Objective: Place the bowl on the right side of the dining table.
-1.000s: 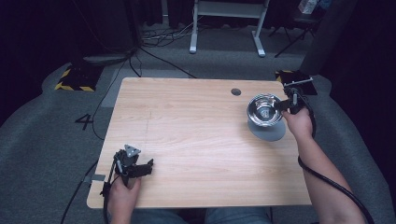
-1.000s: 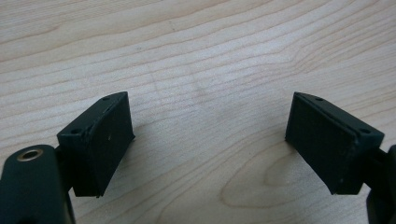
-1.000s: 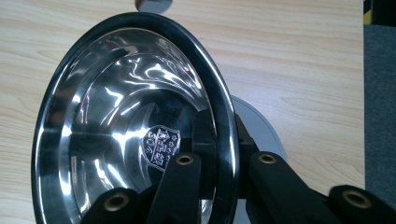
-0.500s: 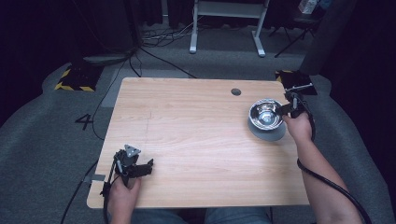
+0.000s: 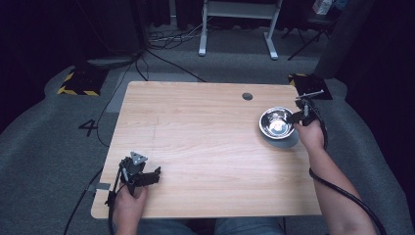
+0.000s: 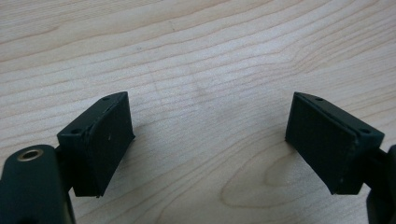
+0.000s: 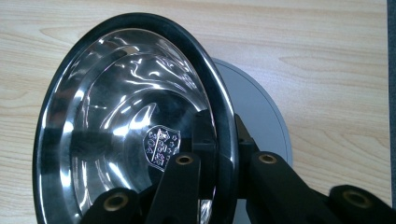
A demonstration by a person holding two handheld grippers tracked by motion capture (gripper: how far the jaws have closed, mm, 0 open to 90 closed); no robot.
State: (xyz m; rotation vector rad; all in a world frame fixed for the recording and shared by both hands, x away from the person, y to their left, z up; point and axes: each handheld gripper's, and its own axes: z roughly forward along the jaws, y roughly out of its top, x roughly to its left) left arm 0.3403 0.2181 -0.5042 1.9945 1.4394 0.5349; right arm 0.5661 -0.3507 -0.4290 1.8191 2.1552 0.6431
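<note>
Two grippers are working this worktop [image 5: 205,127], one idle, one loaded.

Near edge: the left gripper [image 5: 147,177] is sitting low at the near-left corner in the person's left hand [image 5: 128,201]. In the left gripper view its jaws are standing wide apart over bare wood, holding and touching nothing.

Far right: the right gripper [image 5: 295,116] is pinching the rim of a steel bowl [image 5: 276,122], one jaw inside the bowl, one outside, closed on its dark rim. In the right gripper view the bowl [image 7: 135,121] is tilting steeply, open face turned toward the camera, with a grey round mat [image 7: 261,116] lying flat on the wood behind it. From above, the bowl is sitting over that mat [image 5: 286,142] near the right edge; whether its base is touching the mat or hanging just clear, cannot tell.

Risks, as I judge them:
- Grip is on a thin edge only; polished steel could be slipping or pivoting between the jaws if the wrist turns quickly.
- Bowl is riding near the worktop's right edge; a slip there could be sending it to the floor [image 5: 372,147].
- Setting down tilted could be making it rock or skid off the mat.

Beyond: a cable hole [image 5: 247,96] in the wood, then dark floor and a white frame [image 5: 235,24].
</note>
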